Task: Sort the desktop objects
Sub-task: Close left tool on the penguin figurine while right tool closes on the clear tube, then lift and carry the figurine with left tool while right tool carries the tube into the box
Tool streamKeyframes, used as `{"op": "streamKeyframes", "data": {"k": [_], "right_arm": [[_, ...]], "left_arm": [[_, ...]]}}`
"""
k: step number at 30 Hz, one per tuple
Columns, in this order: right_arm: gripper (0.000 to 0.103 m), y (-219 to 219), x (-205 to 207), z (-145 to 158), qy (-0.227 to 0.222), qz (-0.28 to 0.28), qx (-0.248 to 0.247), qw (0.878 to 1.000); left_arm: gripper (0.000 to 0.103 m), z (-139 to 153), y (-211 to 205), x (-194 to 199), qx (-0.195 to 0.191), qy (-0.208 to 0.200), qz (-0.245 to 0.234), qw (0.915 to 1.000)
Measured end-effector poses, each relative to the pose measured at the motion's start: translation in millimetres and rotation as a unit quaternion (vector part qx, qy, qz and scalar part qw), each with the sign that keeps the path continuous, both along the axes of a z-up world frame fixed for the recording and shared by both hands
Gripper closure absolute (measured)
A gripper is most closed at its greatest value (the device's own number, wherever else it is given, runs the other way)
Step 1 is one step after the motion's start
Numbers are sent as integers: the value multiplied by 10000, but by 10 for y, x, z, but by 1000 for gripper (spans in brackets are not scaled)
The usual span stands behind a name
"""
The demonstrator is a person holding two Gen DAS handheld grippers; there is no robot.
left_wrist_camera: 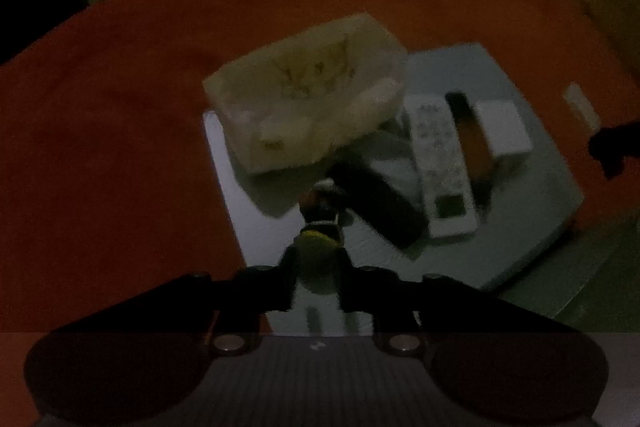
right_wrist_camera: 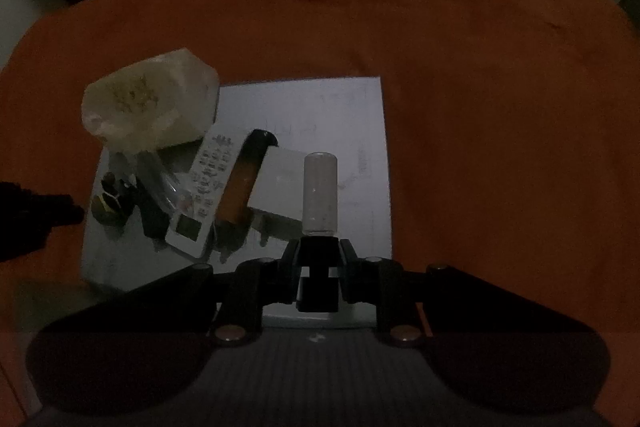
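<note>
The scene is dim. My left gripper is shut on a small toy figure with a yellow base, held over the white tray. The figure also shows in the right wrist view. My right gripper is shut on a clear cylindrical bottle and holds it upright over the tray. On the tray lie a tissue pack, a white remote, a black and orange case and a white box.
An orange cloth covers the table around the tray. A dark flat object lies next to the remote. The left gripper body shows at the left edge of the right wrist view. Dark floor and furniture lie beyond the far edge.
</note>
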State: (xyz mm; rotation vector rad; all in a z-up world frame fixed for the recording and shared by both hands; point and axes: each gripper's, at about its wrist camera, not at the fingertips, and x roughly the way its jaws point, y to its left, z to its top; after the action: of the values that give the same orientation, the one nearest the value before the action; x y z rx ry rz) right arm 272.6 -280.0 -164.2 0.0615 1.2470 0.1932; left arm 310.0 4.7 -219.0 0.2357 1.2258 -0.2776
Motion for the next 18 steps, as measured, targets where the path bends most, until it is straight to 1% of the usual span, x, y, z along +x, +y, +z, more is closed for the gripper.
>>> {"op": "streamKeyframes", "data": {"k": [1, 2, 3, 4, 6, 8, 10, 13, 15, 17, 18], "right_arm": [[82, 1, 6, -20, 13, -1, -14, 10000], [82, 2, 12, -41, 26, -2, -29, 10000], [82, 3, 18, -61, 39, -3, -43, 10000], [82, 5, 24, -82, 52, -4, -58, 10000], [82, 7, 36, -122, 78, -6, -87, 9999], [82, 9, 48, -163, 105, -8, -116, 9999], [82, 29, 34, -179, 119, 18, -112, 9999], [82, 68, 0, -191, 135, 69, -91, 9998], [82, 94, -22, -200, 146, 103, -77, 9998], [82, 120, -44, -208, 156, 137, -63, 9998], [82, 133, -55, -212, 161, 154, -56, 9997]], "left_arm": [[67, -16, -14, 0, 79, -62, -100, 9999], [61, -18, -20, -4, 137, -135, -157, 9997], [51, -8, -12, -3, 137, -201, -143, 9996], [39, 10, 10, -3, 71, -231, -73, 9997], [31, 26, 35, 5, -156, -223, -5, 9996], [30, 32, 1, -11, -136, -323, -147, 9993], [24, 3, -53, -24, 20, -429, -306, 9986], [24, -120, -100, 17, 229, -431, -308, 9983], [25, -206, -114, 43, 266, -400, -262, 9985], [28, -284, -120, 46, 214, -367, -283, 9987], [36, -325, -128, 54, 219, -332, -288, 9988]]}}
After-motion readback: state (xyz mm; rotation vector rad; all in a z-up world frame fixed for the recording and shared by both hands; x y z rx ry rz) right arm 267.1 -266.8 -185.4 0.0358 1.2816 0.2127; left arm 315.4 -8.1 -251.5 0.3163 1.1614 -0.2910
